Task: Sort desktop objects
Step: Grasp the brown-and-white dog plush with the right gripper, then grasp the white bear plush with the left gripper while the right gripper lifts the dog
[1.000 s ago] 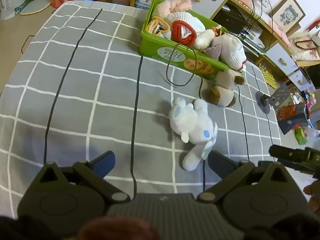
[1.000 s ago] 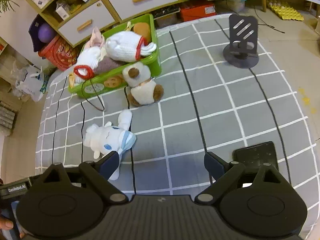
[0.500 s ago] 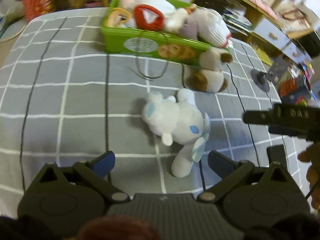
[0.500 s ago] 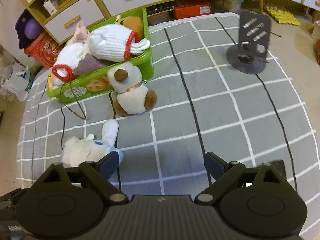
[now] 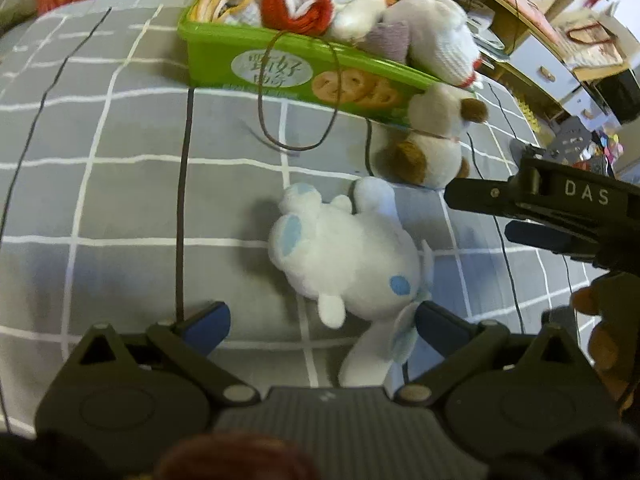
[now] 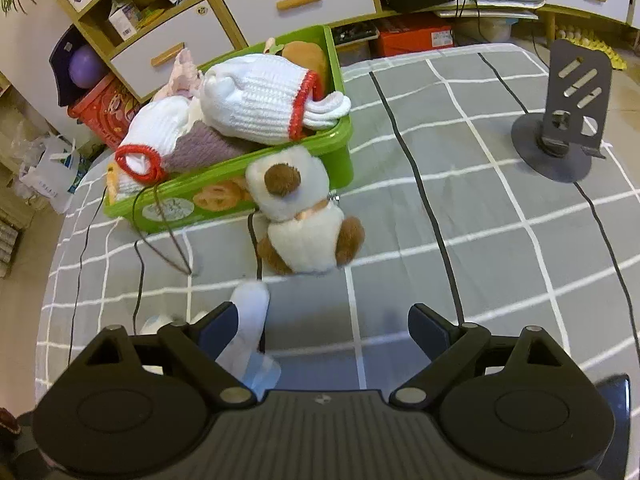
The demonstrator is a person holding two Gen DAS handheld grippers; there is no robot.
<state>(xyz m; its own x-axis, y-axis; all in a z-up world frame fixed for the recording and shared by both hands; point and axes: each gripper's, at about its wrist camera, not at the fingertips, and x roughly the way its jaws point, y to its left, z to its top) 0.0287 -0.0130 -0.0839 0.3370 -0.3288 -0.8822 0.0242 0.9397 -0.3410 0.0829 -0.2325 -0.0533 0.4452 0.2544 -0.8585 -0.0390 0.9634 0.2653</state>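
Left gripper (image 5: 320, 316) hangs spread wide, blue-padded fingers either side of the white plush toy (image 5: 348, 256), nothing pinched. That toy is soft and rounded, pale blue patches on its ears, sprawled on the grey checked cloth (image 5: 120, 184) that covers the surface, a smooth fabric with white grid lines and thin dark stripes. Right gripper (image 6: 320, 320) is parted just as wide and holds nothing; one long white plush limb (image 6: 248, 320) lies just beside its left finger. Beyond, the brown-and-cream plush dog (image 6: 300, 220), fuzzy with a round brown ear, sits touching the front wall of the green plastic bin (image 6: 342, 148). A thin dark cord (image 5: 296, 100) loops out over the bin's printed front. The bin is heaped: ribbed white knit gloves with red cuffs (image 6: 264, 100), a purple fuzzy piece (image 6: 200, 148). Far right, a dark metal phone stand (image 6: 564, 124) with a slotted plate stands upright on its round base, well apart from the toys
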